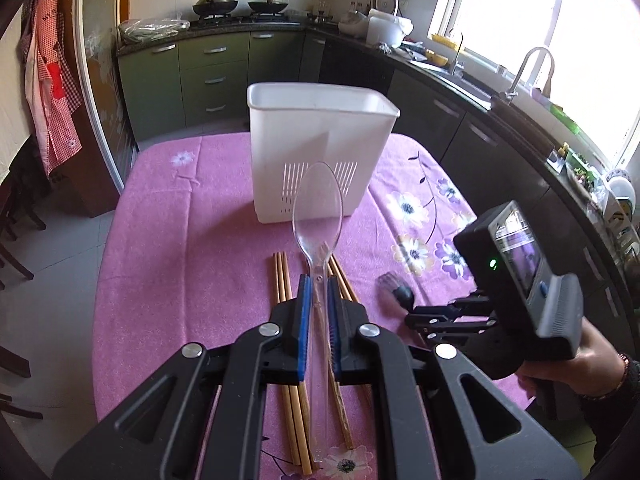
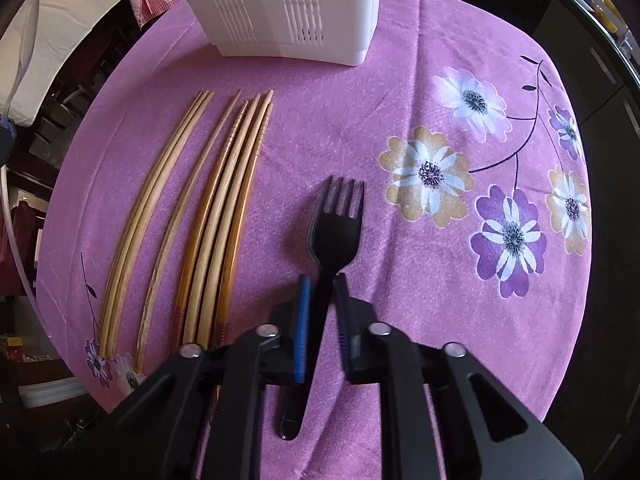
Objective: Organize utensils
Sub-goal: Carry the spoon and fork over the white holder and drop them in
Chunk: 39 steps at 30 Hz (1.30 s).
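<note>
Pinching the clear spoon (image 1: 316, 216) lengthwise, your left gripper (image 1: 316, 284) points its bowl at 12 o'clock toward the white holder (image 1: 320, 136); your right gripper (image 2: 320, 284) pinches the black fork (image 2: 336, 220).

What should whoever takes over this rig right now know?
Left tool: shut on the clear spoon, bowl pointing at the white bin.
Right tool: shut on the black fork, low over the cloth.
Chopsticks: lying on the cloth, left of the fork, in front of the bin.
Done: spoon and fork gripped; whether anything is in the bin cannot be seen.
Left: drop spoon and fork into the bin, then the chopsticks.
</note>
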Tool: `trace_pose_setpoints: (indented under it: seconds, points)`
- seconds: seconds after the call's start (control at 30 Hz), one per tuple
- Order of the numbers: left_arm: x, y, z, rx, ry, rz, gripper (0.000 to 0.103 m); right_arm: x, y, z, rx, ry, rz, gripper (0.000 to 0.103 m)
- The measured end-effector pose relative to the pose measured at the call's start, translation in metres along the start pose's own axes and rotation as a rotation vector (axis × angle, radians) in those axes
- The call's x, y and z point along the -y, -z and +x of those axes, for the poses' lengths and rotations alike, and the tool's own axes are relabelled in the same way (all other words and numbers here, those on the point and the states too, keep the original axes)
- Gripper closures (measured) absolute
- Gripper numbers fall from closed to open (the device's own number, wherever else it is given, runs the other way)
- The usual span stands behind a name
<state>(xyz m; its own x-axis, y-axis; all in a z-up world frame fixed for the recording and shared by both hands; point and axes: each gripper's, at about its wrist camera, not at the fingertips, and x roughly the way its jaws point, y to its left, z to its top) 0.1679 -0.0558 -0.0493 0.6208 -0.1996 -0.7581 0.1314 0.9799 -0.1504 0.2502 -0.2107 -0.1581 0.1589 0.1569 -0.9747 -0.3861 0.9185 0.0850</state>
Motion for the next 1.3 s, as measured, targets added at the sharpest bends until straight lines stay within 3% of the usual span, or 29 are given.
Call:
trace_pose_setpoints:
  seconds: [0.17,0.37,0.57,0.63,0.9,1.3]
  points:
    - [-0.005,-0.028,-0.024,0.114,0.04,-0.012,0.095,-0.002,0.007,-0.01,0.057,-0.033,0.002,0.093]
    - [0.001,-0.091,-0.054,0.368,0.063,0.027,0.094,0.01,0.022,-0.034,0.165,-0.136,0.027,0.093]
    - [0.01,-0.14,-0.045,0.611,0.044,0.062,0.094,0.028,0.041,-0.048,0.228,-0.212,0.056,0.093]
    - [0.009,-0.154,-0.035,0.652,0.036,0.057,0.094,0.03,0.044,-0.05,0.242,-0.234,0.064,0.093]
    - [0.001,-0.178,0.032,0.62,-0.053,0.061,0.094,0.044,0.049,-0.065,0.297,-0.271,0.074,0.093]
    - [-0.015,-0.141,0.067,0.463,-0.021,0.074,0.094,0.037,-0.005,-0.146,0.532,-0.256,0.04,0.093]
